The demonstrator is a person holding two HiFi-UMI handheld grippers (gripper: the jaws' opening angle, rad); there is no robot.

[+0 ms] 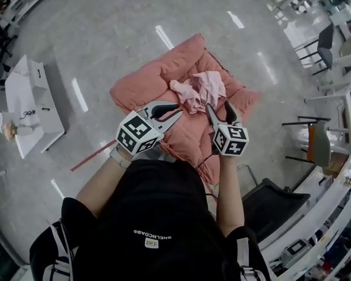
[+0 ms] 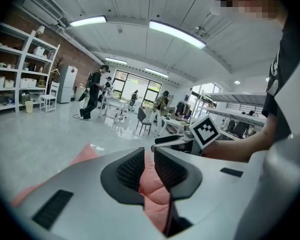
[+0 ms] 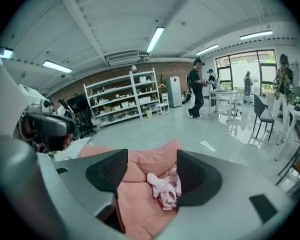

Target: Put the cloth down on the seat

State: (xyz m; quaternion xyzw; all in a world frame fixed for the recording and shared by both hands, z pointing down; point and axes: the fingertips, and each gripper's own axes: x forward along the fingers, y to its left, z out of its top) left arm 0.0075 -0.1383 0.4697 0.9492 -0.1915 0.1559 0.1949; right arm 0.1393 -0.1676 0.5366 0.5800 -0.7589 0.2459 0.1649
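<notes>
Two grippers were held out in front of a person in a black shirt (image 1: 155, 215), one in each hand. The left gripper (image 1: 176, 110) hung over the near part of the seat (image 1: 152, 81). Its jaws were only a little apart, with a thin gap. Nothing was in them, and only the pink seat showed through the gap.

The right gripper (image 1: 217, 105) was just beside it, also over the seat. Its jaws were wide apart and held nothing.

The seat was a big soft pink cushion that lay on the shiny grey floor (image 1: 105, 28). It had a fat roll along its far side.

The cloth (image 1: 200, 91) was a paler pink. It lay in a crumpled heap on top of the seat, near the middle. It was just past the tips of the right gripper and did not touch them. In the right gripper view it showed in the open space between the two jaws, but it was lying down on the seat.

Farther off, a white table (image 1: 23, 86) stood on the person's left, well apart from the seat. Some chairs (image 1: 323, 45) stood on the right. Far across the room there were white shelves (image 3: 120, 101) by a brick wall, and a few people (image 3: 196, 86) stood near big windows.
</notes>
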